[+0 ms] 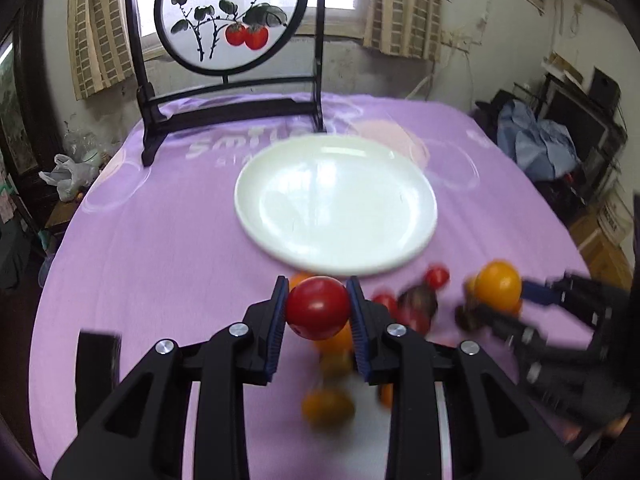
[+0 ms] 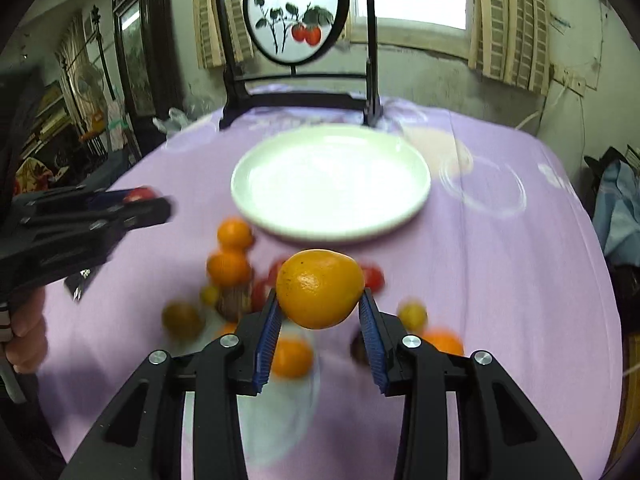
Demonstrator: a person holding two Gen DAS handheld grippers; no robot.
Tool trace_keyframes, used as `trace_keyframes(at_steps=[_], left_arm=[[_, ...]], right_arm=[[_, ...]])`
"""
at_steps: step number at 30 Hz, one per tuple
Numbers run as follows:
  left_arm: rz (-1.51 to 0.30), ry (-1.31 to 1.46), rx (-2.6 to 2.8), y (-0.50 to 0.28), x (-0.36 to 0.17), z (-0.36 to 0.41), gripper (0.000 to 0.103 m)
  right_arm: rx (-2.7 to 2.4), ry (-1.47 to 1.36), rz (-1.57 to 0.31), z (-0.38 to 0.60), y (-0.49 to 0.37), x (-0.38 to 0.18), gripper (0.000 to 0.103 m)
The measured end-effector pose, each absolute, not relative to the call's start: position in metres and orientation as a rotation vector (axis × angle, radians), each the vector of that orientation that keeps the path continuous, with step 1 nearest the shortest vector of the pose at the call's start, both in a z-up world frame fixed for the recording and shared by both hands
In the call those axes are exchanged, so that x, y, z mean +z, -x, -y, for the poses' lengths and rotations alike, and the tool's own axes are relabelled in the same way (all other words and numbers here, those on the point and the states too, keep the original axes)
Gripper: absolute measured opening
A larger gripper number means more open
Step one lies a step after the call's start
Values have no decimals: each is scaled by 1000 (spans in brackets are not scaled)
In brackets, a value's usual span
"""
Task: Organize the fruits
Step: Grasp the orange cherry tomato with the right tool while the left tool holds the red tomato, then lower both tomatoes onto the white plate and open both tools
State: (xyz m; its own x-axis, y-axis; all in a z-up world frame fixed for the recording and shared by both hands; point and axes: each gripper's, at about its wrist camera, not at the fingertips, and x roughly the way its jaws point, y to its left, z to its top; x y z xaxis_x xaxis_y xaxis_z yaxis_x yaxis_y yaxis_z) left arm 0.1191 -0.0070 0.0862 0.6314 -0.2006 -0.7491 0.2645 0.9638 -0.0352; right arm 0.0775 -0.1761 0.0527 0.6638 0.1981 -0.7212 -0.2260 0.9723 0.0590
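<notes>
So the left gripper (image 1: 318,308) is clamping a shiny round red fruit (image 1: 317,307) between its blue ribbed pads, lifted clear of the purple printed tablecloth (image 1: 160,248). The right gripper (image 2: 320,300) is doing the same with a dimpled orange citrus fruit (image 2: 320,288), its pads pressing on both sides.

Just ahead of both sets of fingertips, the round white glossy plate (image 1: 280,236) is sitting bare on the cloth. Beyond the plate, a black wooden stand with a round painted panel of red fruit and leaves (image 1: 232,20) is standing upright at the far end of the table.

Below and behind the held citrus, the rest of the loose fruit pile (image 2: 232,268) is lying scattered on the cloth: a few oranges, some small red ones, a couple of yellowish ones, and something dark brown. It's all pretty blurry, so I can't really say what the brown pieces are.

In the right wrist view, the left gripper is showing off to the left side, with a bit of a hand (image 2: 26,336) gripping its handle.
</notes>
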Motion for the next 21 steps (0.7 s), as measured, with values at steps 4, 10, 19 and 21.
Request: trace_keyframes(at_steps=[4,10,19,21], left_arm=[[-926,-44,-219,-191,68,24,29],[-1023,-91,-173,-241,23,44,29],[-964,-127,-124,-236,30,49,75],[-941,-139,-136,-221,43,46,80]], right_arm=[[168,29,-809,172,-128,47,39],[137,-10,-895,171,-172,18,40],[163,-18,-893,169,-165,16,45],[167,-27,-888,174,-153,20,47]])
